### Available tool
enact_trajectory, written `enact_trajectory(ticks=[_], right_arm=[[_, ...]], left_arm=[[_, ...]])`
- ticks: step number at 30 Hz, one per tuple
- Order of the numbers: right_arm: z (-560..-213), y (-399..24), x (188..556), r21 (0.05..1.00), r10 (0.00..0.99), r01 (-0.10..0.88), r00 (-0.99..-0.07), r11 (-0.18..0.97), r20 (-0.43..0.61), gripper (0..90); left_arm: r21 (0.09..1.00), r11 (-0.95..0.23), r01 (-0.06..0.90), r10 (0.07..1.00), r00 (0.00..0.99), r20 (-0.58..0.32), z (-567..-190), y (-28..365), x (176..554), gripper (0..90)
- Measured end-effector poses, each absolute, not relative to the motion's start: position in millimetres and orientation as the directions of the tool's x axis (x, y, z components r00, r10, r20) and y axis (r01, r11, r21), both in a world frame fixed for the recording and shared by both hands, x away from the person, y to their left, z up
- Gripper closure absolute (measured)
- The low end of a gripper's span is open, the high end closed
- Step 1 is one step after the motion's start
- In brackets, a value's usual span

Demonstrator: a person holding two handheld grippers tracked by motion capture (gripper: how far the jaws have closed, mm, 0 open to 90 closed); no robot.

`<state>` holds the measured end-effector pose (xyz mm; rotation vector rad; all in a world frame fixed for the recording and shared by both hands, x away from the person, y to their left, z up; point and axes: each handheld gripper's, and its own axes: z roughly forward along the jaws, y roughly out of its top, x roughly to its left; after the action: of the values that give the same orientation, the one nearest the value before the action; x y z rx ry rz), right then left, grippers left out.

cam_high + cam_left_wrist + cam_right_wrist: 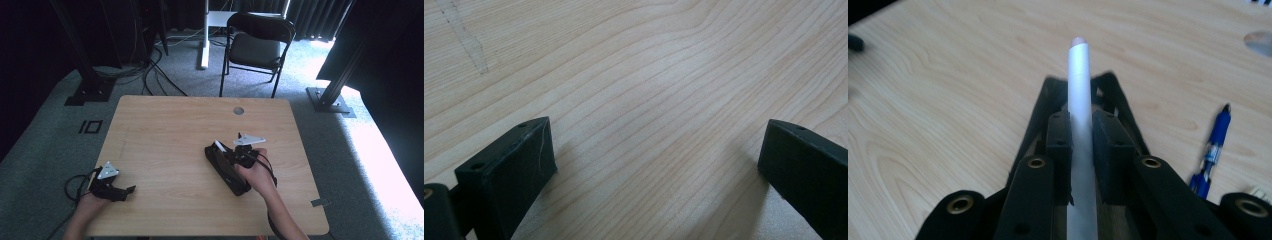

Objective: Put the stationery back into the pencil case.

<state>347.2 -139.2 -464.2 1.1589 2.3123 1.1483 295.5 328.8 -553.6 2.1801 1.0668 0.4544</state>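
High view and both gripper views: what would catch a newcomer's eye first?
The white marker clamped in the right tongs, held over a black pencil case right of the table's middle. A blue pen lies beside it. The left tongs rest open near the table's left front.

The table point(165, 135) is pale wood with a clear wavy grain and a smooth, faintly satin finish. The left gripper point(651, 165) has matt black plastic pads, one lightly scratched. The right gripper point(1082, 150) is the same matt black, set with brassy metal rings. The white pen point(1080, 115) it clamps looks smooth and dull. The pencil case point(226, 169) looks like soft black cloth. The blue pen point(1212, 150) is glossy plastic.
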Motion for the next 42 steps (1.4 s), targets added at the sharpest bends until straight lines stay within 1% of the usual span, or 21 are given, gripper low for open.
enact_trajectory(ticks=[6, 15, 24, 31, 42], right_arm=[[-476, -138, 349, 0.736, 0.787, 0.562, -0.613, 0.378, 0.064, 78.6], [-484, -132, 352, 0.689, 0.790, 0.589, -0.612, 0.422, 0.040, 78.6], [-490, -125, 357, 0.668, 0.787, 0.596, -0.616, 0.446, 0.024, 78.5], [-488, -119, 358, 0.669, 0.783, 0.583, -0.622, 0.460, 0.003, 78.6], [-499, -109, 366, 0.621, 0.781, 0.613, -0.625, 0.489, 0.002, 78.5]], left_arm=[[0.691, -0.450, 0.565, 0.794, 0.607, 0.021, -554, 329, 295, 2.1], [0.692, -0.450, 0.565, 0.795, 0.607, 0.020, -554, 329, 295, 2.1], [0.691, -0.450, 0.565, 0.794, 0.607, 0.021, -554, 329, 295, 2.1], [0.691, -0.450, 0.565, 0.794, 0.607, 0.021, -554, 329, 295, 2.1], [0.691, -0.450, 0.565, 0.794, 0.607, 0.021, -554, 329, 295, 2.1]])
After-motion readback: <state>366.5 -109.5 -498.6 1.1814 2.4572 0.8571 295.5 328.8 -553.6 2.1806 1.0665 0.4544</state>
